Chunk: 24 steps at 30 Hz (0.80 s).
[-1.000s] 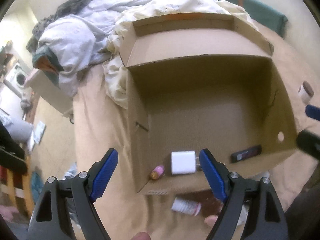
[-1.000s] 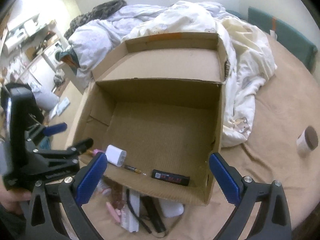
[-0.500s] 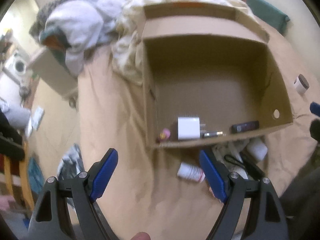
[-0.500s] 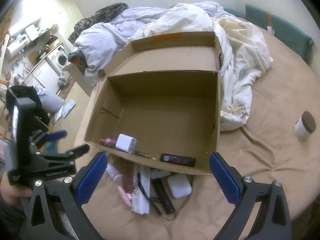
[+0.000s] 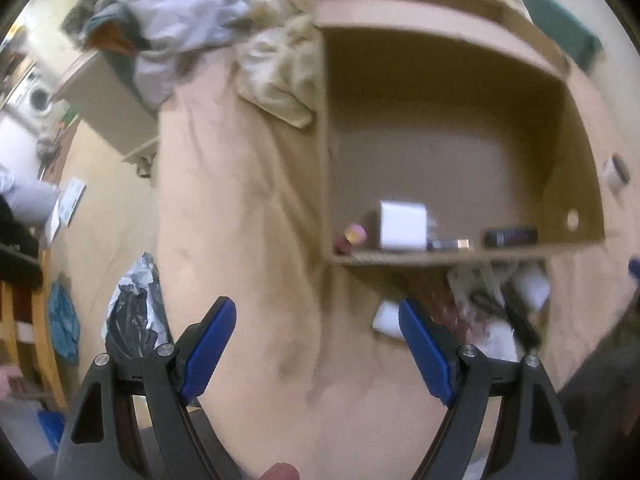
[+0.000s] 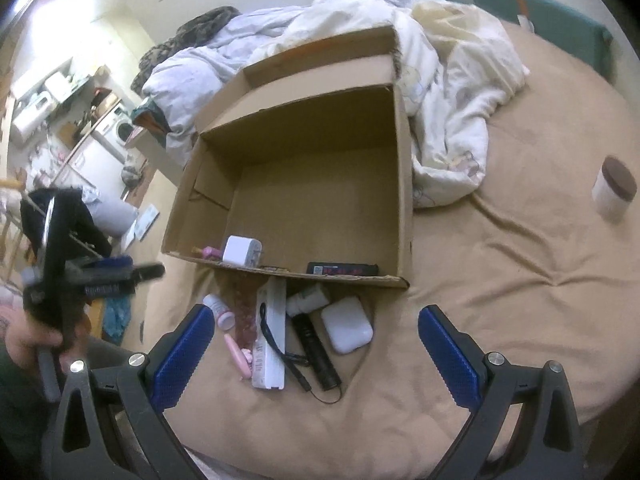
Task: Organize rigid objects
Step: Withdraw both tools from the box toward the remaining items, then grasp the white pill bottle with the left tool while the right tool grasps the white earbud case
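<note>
Though slightly blurred, the black stick [image 6: 342,269] lies along the cardboard box's [image 6: 404,184] near wall.

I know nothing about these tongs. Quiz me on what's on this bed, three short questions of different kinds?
1. True or false: the white charger cube lies inside the cardboard box.
2. Which lies outside the box on the bedsheet? A) white earbud case B) flat black device with a red label C) pink tube
3. Fill in: the right tongs are ____, holding nothing.

Key: 1 true; 2 A; 3 open.
</note>
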Motion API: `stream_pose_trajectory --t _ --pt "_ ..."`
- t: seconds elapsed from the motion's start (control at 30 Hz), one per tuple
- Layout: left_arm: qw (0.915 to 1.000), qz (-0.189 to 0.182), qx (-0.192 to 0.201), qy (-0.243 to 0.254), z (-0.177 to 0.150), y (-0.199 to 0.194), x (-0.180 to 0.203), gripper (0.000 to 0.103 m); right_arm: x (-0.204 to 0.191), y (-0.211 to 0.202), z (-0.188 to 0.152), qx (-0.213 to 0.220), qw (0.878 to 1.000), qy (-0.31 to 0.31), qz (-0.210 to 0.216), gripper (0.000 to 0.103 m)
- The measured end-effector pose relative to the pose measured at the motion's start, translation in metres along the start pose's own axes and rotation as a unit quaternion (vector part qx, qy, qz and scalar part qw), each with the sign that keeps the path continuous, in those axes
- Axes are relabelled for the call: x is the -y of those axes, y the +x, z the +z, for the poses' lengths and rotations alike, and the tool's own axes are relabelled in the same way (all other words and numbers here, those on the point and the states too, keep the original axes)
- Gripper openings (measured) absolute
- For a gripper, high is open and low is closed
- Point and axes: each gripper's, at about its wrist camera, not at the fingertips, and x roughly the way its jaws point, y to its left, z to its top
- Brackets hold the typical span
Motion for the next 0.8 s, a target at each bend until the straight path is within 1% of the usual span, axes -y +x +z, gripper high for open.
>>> stream_pose_trajectory --t 0.1,0.23,0.3,0.37,0.43,0.5,0.57,0.6,0.63,0.67,0.8 --pt "0.9995 0.001 -0.022 0.024 -0.007 0.014 0.012 0.082 -0.002 0.002 0.002 0.000 1.000 0.002 0.009 0.103" --pt "0.9970 -0.023 -0.050 0.053 -0.011 0.035 0.027 0.082 -0.012 0.004 0.000 -0.006 1.000 -0.019 0.007 0.103" --pt "0.9952 -0.032 -0.054 0.075 -0.010 0.042 0.037 0.082 -0.014 0.005 -0.001 -0.007 1.000 -0.024 0.006 0.103" --pt "0.9927 -0.042 -0.059 0.096 -0.009 0.049 0.047 0.081 -0.012 0.005 -0.001 -0.010 1.000 -0.021 0.007 0.103" --pt "0.9905 -0.051 -0.069 0.108 -0.010 0.058 0.054 0.078 -0.009 0.005 0.000 -0.010 1.000 -0.016 0.006 0.103" --pt "0.9881 -0.056 -0.084 0.116 -0.011 0.070 0.061 0.078 -0.006 0.005 -0.001 -0.011 1.000 -0.011 0.004 0.103" --pt "0.9867 -0.054 -0.090 0.124 -0.011 0.080 0.064 0.067 -0.004 0.006 -0.001 -0.012 1.000 -0.008 0.003 0.103" --pt "0.9863 -0.052 -0.092 0.126 -0.011 0.084 0.065 0.054 -0.003 0.007 -0.001 -0.013 1.000 -0.007 0.002 0.103" --pt "0.9856 -0.063 -0.098 0.123 -0.011 0.088 0.064 0.044 -0.002 0.007 -0.001 -0.015 1.000 -0.005 0.002 0.103" --pt "0.9849 -0.070 -0.105 0.118 -0.011 0.091 0.064 0.045 -0.001 0.008 -0.001 -0.017 1.000 -0.003 0.001 0.103" --pt "0.9846 -0.064 -0.103 0.127 -0.011 0.092 0.068 0.044 0.006 0.012 -0.001 -0.024 1.000 0.013 0.008 0.103"
